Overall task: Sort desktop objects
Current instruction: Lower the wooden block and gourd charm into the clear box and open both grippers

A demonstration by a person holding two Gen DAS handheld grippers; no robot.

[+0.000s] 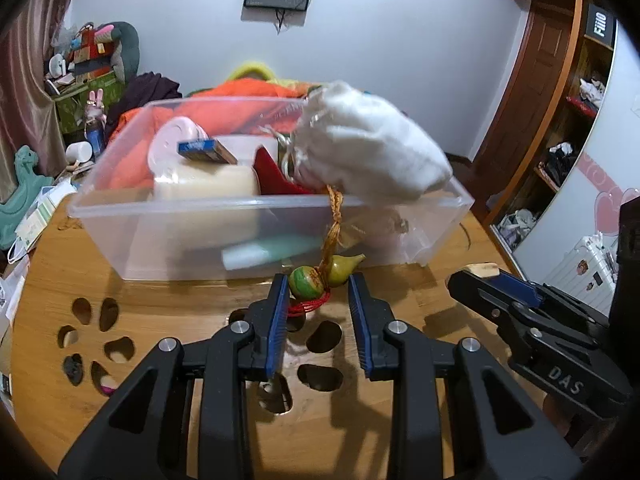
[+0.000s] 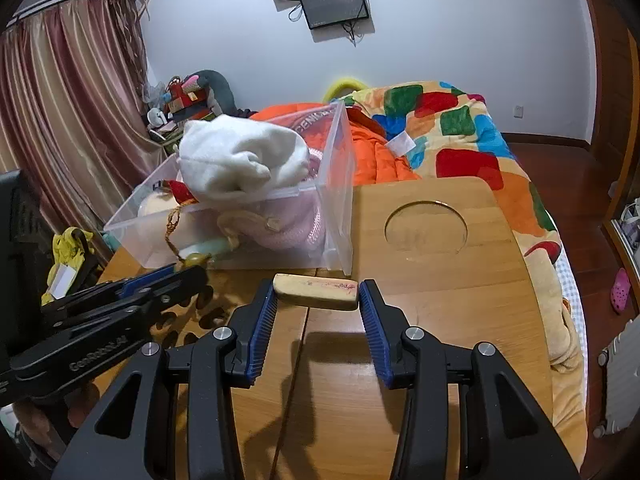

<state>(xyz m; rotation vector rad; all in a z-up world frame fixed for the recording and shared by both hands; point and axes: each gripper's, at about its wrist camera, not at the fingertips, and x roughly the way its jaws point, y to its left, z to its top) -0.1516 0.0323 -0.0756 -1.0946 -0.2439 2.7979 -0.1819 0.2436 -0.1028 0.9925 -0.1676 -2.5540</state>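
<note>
My left gripper is shut on a gourd charm: a green bead and an olive gourd sit between its blue pads, with a red loop beneath. The charm's golden cord runs up over the front wall of a clear plastic box. A white cloth pouch lies on the box's right rim. My right gripper is shut on a pale wooden block with red marks, held just above the table. In the right wrist view the left gripper sits at the left beside the box.
The box holds a blue packet, a pink round thing, a cream roll and red cloth. The wooden table has leaf-shaped cut-outs and a round recess. A bed with a colourful quilt stands behind it. Clutter lines the table's left edge.
</note>
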